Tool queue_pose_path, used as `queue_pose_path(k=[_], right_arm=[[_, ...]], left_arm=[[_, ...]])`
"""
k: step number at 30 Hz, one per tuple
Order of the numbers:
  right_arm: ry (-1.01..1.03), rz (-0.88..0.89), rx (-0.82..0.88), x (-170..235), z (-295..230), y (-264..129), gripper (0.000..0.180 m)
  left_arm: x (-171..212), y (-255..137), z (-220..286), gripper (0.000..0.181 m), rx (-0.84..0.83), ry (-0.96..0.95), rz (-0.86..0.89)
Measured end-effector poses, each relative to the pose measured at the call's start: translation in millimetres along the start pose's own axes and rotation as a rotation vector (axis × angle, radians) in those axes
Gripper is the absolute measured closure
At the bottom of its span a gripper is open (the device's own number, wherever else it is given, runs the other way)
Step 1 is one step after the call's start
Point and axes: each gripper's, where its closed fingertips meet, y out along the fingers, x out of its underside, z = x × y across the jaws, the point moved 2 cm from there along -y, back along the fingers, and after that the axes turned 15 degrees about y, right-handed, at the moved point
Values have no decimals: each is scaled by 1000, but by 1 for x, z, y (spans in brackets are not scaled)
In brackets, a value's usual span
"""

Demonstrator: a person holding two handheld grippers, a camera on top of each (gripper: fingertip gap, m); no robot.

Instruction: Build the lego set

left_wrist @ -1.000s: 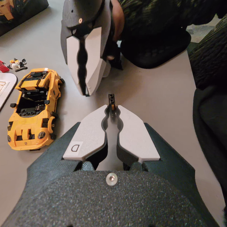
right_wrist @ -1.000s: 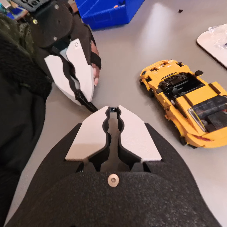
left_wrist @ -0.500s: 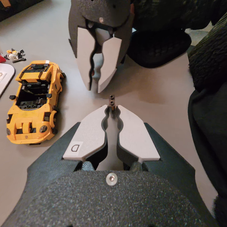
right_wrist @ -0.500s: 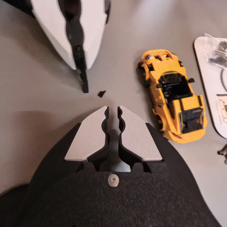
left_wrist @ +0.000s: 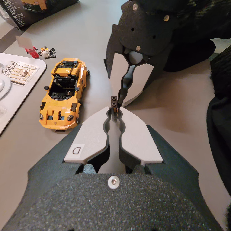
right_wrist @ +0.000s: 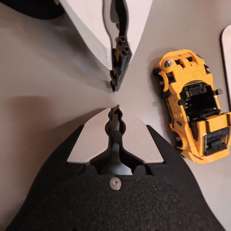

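Observation:
My left gripper (left_wrist: 114, 109) is shut on a narrow black and yellow lego sub-assembly (left_wrist: 114, 102) whose studded end sticks out past the fingertips. The right wrist view shows this sub-assembly (right_wrist: 123, 62) from the other side. My right gripper (right_wrist: 115, 109) is shut on a small black wedge piece (right_wrist: 115, 110) just above the table. In the left wrist view the right gripper (left_wrist: 121, 104) points tips-down right beside the sub-assembly's end. The part-built yellow lego car (left_wrist: 63, 95) sits on the grey table to the left, roofless, and also shows in the right wrist view (right_wrist: 195, 112).
A white tray (left_wrist: 31, 80) with a sticker sheet lies at the far left, and its edge shows in the right wrist view (right_wrist: 225, 52). A pile of small loose pieces (left_wrist: 46, 53) and a red piece lie behind the car. The dark lego box (left_wrist: 31, 11) stands at the back left. A person's dark sleeves fill the right side. My hands' fingertips stand some 6 cm from each other.
Half a second ago my right gripper was open with the small black piece lying on the table; now it is shut on that piece and closer to the sub-assembly. The left gripper kept its hold.

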Motion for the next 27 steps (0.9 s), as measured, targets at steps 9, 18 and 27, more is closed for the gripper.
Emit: queue_pose_path(k=[9,18,27], right_arm=[[548,162,-299,-18,25,-19,173],[513,99,-40,8,62,-22,168],[422,44,182,9,67,-13,165]], left_arm=[[1,0,0,171,3,-1,-5],[4,4,2,171,16,-10,-19],[5,6,5,171,27,-5,-25]])
